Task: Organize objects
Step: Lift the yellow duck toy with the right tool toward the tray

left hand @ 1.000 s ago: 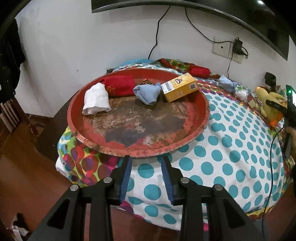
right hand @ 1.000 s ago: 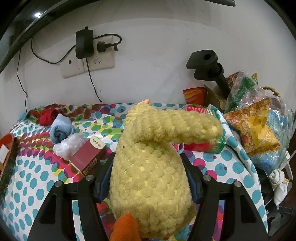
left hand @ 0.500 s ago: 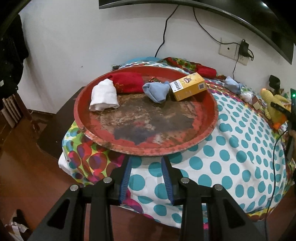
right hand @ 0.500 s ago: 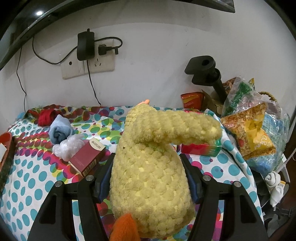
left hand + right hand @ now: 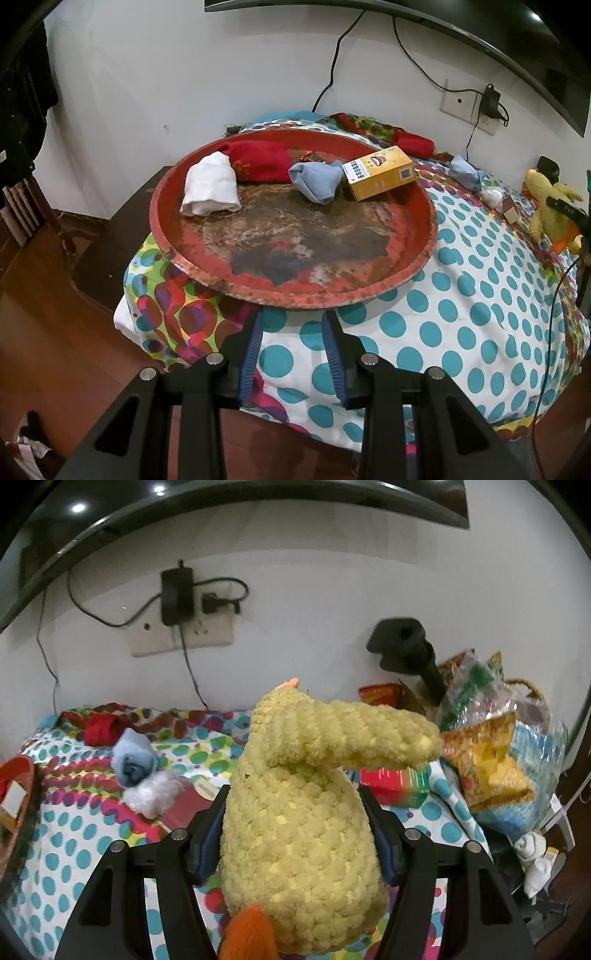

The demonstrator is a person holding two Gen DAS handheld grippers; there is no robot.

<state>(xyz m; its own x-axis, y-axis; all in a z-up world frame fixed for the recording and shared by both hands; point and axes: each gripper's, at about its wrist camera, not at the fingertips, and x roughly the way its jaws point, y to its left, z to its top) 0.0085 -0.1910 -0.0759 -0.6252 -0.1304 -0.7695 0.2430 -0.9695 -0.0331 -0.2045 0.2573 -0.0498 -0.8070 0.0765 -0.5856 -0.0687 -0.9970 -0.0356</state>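
A yellow crocheted duck toy (image 5: 295, 830) with an orange foot fills the right wrist view, and my right gripper (image 5: 293, 794) is shut on its body, holding it above the dotted tablecloth (image 5: 74, 842). From the left wrist view the toy (image 5: 550, 206) shows at the far right edge. A worn red round tray (image 5: 406, 273) holds a rolled white sock (image 5: 210, 184), a red cloth (image 5: 258, 160), a blue sock (image 5: 316, 181) and a yellow box (image 5: 380, 177). My left gripper (image 5: 292, 317) hangs open just short of the tray's near rim, with nothing between its fingers.
On the cloth behind the toy lie a blue sock roll (image 5: 135, 757), a red sock (image 5: 101, 727), a clear plastic wad (image 5: 151, 794) and a maroon box (image 5: 188, 805). A red-green box (image 5: 395, 782), snack bags (image 5: 491, 760) and a black stand (image 5: 406, 642) crowd the right.
My right gripper has lifted the duck toy a little, so the maroon box now sits partly hidden behind it. The left gripper has hardly moved and stays open.
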